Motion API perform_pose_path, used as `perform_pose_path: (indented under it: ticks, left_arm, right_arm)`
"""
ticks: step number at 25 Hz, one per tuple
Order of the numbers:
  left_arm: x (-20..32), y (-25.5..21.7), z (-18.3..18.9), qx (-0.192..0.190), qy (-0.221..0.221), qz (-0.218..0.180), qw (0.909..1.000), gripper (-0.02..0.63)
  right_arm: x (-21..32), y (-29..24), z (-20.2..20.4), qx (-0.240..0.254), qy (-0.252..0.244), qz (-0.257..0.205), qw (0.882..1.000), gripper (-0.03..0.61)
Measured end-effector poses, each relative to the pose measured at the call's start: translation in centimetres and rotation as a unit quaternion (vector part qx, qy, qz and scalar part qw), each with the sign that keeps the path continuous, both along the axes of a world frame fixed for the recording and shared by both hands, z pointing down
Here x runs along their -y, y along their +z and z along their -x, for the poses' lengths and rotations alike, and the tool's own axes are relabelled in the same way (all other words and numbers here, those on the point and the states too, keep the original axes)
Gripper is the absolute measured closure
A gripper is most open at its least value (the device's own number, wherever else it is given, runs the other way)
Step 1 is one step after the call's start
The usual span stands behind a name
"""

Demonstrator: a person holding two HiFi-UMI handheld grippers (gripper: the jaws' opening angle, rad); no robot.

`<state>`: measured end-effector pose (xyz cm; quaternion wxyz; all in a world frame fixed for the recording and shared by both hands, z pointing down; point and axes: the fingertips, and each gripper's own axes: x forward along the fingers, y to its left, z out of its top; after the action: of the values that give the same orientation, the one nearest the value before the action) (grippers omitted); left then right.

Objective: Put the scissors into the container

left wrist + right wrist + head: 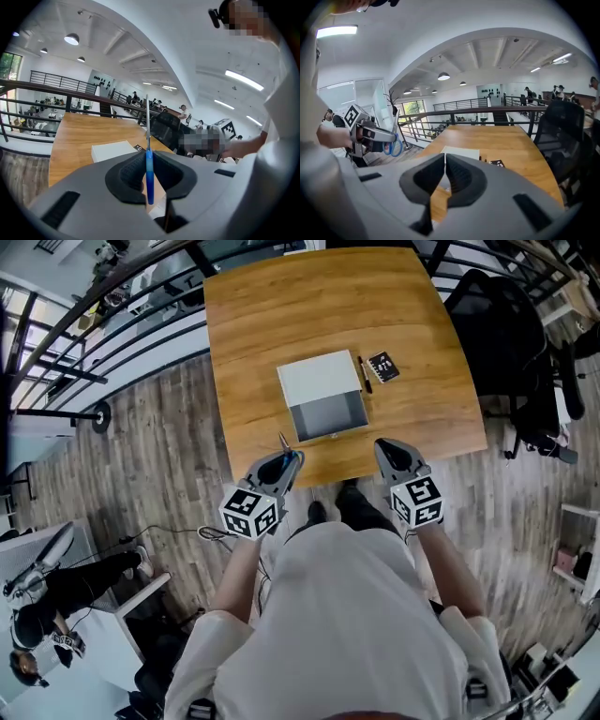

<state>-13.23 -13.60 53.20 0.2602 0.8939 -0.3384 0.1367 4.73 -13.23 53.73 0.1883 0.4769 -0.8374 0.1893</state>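
Observation:
Scissors (pixel 285 446) with blue handles (pixel 393 146) stand clamped edge-on in my left gripper (pixel 285 461), blades pointing up and forward (pixel 148 140). The left gripper (pixel 149 158) is shut on them and hovers at the table's near edge, just short of the container's front left corner. The container (pixel 328 416) is an open grey box with its white lid (pixel 319 379) folded back, and it stands in the middle of the wooden table (pixel 262 324). My right gripper (pixel 394 454) hangs at the near edge to the right of the box. It (pixel 445 161) is shut with nothing in it.
A dark pen (pixel 365 374) and a small black card (pixel 383 366) lie just right of the box. A black office chair (pixel 511 334) stands at the table's right side. A metal railing (pixel 103 296) runs along the left. The person's feet (pixel 349 504) are under the near edge.

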Motion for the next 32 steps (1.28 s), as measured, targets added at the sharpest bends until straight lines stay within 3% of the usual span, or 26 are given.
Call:
perform_pose_path:
  ticks: [9, 17, 23, 32]
  left_arm:
    - [5.0, 2.9, -3.7, 0.063, -0.014, 0.021, 0.9977, 0.575]
    - [8.0, 6.0, -5.8, 0.139, -0.008, 0.029, 0.9898, 0.575]
    - [9.5, 9.2, -7.2, 0.215, 0.037, 0.029, 0.9754, 0.575]
    - [11.0, 14.5, -8.4, 0.259, 0.107, 0.055, 0.9583, 0.574]
  right_arm:
    - [5.5, 2.5, -2.0, 0.021, -0.051, 0.026, 0.998, 0.566]
    - [8.2, 6.0, -3.9, 0.031, -0.075, 0.051, 0.995, 0.566]
    - [9.5, 7.9, -5.0, 0.038, -0.067, 0.07, 0.995, 0.566]
    - [10.7, 10.4, -4.4, 0.041, -0.052, 0.101, 0.993, 0.566]
